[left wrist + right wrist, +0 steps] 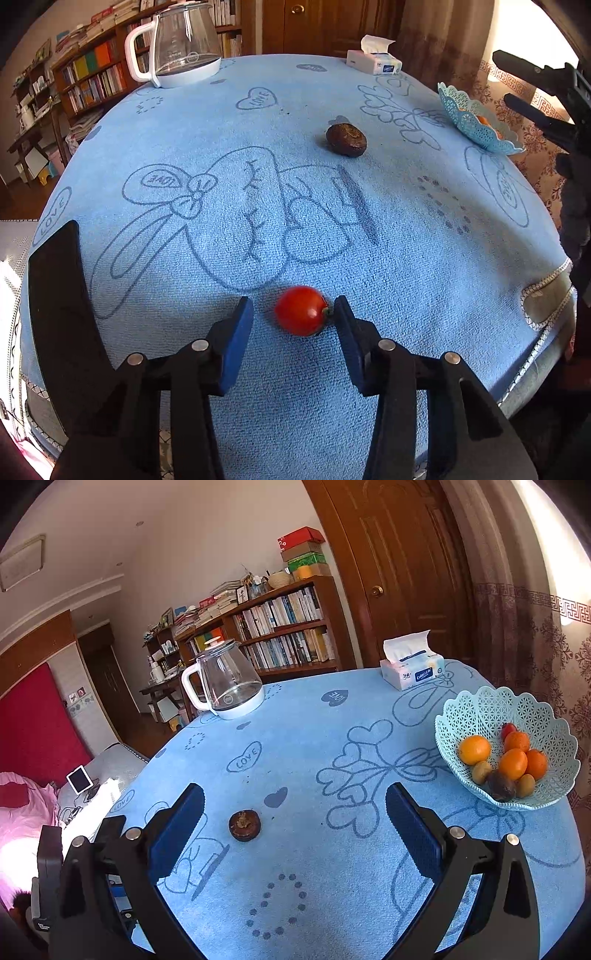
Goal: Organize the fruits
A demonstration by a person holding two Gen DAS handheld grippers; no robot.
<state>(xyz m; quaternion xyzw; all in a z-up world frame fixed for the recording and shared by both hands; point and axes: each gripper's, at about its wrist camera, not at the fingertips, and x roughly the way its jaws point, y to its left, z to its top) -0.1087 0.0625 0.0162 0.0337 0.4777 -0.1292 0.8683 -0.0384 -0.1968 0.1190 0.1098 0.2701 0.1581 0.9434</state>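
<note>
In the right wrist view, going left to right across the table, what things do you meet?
Glass kettle → dark brown fruit → tissue box → fruit basket.

Your left gripper (293, 314) tilts steeply down, its fingers (236, 339) half-parted; your right gripper (295, 823) gapes wide.

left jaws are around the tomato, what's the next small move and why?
Probably finish closing the left gripper. The tomato sits on the blue cloth between the jaws: one pad is at its stem side, the other shows a gap. Lift only once both pads press.
</note>
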